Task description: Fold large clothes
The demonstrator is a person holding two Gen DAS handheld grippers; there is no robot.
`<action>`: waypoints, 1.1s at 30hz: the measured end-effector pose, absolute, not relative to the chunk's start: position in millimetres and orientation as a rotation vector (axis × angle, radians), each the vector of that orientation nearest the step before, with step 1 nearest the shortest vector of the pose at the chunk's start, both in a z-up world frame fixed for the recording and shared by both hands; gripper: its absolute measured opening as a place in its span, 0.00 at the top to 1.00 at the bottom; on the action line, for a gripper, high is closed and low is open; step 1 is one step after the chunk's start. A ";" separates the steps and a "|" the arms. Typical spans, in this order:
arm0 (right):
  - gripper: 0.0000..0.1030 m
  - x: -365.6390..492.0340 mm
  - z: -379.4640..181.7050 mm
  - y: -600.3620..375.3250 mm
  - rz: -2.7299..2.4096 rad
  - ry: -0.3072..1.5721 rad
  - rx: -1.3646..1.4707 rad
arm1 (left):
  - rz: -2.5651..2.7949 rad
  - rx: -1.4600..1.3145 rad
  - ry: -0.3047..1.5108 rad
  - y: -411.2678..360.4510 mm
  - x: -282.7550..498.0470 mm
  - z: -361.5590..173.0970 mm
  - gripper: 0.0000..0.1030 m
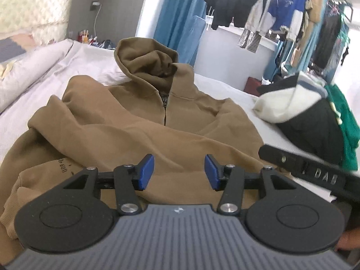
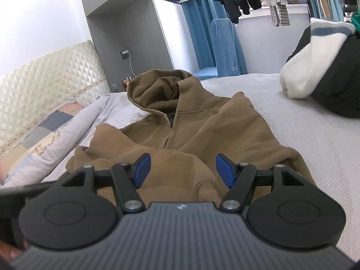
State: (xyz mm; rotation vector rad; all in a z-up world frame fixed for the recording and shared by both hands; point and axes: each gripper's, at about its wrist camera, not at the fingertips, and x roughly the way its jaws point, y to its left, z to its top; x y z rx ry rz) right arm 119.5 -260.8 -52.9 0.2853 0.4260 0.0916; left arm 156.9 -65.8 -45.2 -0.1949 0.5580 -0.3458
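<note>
From the left wrist camera, the left gripper (image 1: 179, 172) hovers low over the near part of a tan zip-front fleece hoodie (image 1: 144, 121), its blue-padded jaws spread apart with nothing between them. The hoodie lies face up on a pale grey bedsheet (image 1: 40, 103), hood away from the camera, one sleeve folded across the chest. To the right sits a heap of black, cream and green clothes (image 1: 315, 117), and part of the other black tool (image 1: 315, 173) crosses the lower right corner. A rail of hanging garments (image 1: 281, 6) fills the background.

From the right wrist camera, the right gripper (image 2: 182, 171) is likewise wide apart and empty, poised above the hoodie's (image 2: 202, 123) lower front near a cuff. A quilted cream headboard (image 2: 45, 72) stands at left, and the clothes heap (image 2: 326, 72) lies on the sheet (image 2: 303, 135) at right
</note>
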 end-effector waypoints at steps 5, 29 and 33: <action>0.35 120.4 -50.6 -259.3 0.072 0.405 0.278 | -0.345 -0.187 0.558 -64.4 163.3 -46.7 0.46; 0.35 417.7 -55.9 -259.1 0.076 0.467 0.185 | -0.141 -0.395 0.523 -10.6 510.5 -70.1 0.44; 0.34 472.9 -72.4 -243.2 0.078 0.382 0.039 | -0.068 -0.435 0.414 -4.2 558.9 -81.9 0.44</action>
